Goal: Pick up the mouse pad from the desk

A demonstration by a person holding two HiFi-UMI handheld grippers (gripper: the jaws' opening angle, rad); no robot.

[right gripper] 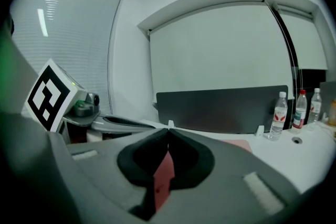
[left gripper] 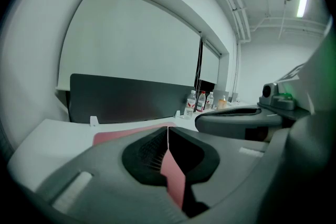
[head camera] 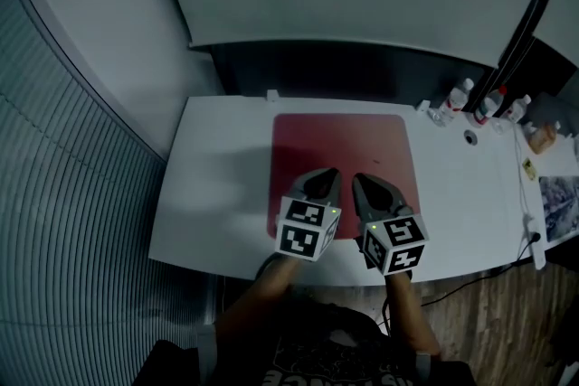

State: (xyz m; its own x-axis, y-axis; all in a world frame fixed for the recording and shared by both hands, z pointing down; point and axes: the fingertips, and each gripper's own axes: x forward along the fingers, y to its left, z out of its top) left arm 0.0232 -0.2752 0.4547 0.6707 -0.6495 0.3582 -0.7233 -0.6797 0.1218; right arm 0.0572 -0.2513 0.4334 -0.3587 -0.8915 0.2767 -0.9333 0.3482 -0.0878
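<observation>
A red mouse pad (head camera: pixel 344 154) lies flat in the middle of the white desk (head camera: pixel 217 185). My left gripper (head camera: pixel 332 173) and right gripper (head camera: pixel 356 178) hover side by side over the pad's near half, tips pointing toward the far edge. Both are shut with nothing between the jaws. In the left gripper view the shut left gripper (left gripper: pixel 168 127) has the pad (left gripper: pixel 118 136) showing beyond it and through the slit below the tips; the right gripper's body is at the right. In the right gripper view the right gripper (right gripper: pixel 168 129) is shut too, the pad (right gripper: pixel 237 144) just ahead.
A dark partition panel (head camera: pixel 362 72) stands along the desk's back edge. Three water bottles (head camera: pixel 460 97) cluster at the back right, with a small jar and papers (head camera: pixel 556 199) further right. A black pole (head camera: pixel 529 14) rises there. Window blinds (head camera: pixel 63 221) fill the left.
</observation>
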